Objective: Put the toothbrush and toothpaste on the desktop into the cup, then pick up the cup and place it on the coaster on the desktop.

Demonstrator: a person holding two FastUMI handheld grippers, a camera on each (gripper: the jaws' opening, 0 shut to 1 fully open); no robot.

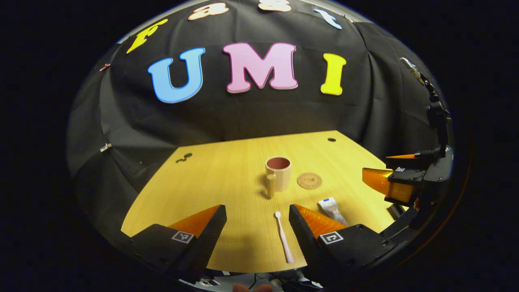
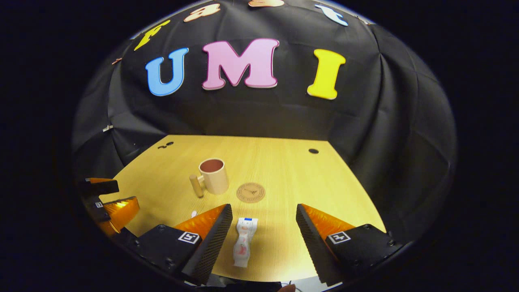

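Observation:
A beige cup (image 1: 279, 172) with a side handle stands upright mid-table, seen also in the right gripper view (image 2: 214, 176). A round brown coaster (image 1: 309, 180) (image 2: 250, 192) lies just right of it. The pale pink toothbrush (image 1: 284, 237) lies on the wood between the open fingers of my left gripper (image 1: 258, 227), untouched. A small white toothpaste tube (image 2: 243, 242) (image 1: 332, 210) lies between the open fingers of my right gripper (image 2: 264, 227), nearer its left finger. The right gripper (image 1: 399, 180) also appears at the right of the left gripper view.
The wooden desktop (image 2: 284, 170) ends at black cloth on the far and side edges. Small dark holes (image 1: 331, 139) (image 2: 313, 151) sit near its far corners. The left gripper (image 2: 109, 200) appears at the left edge of the right gripper view.

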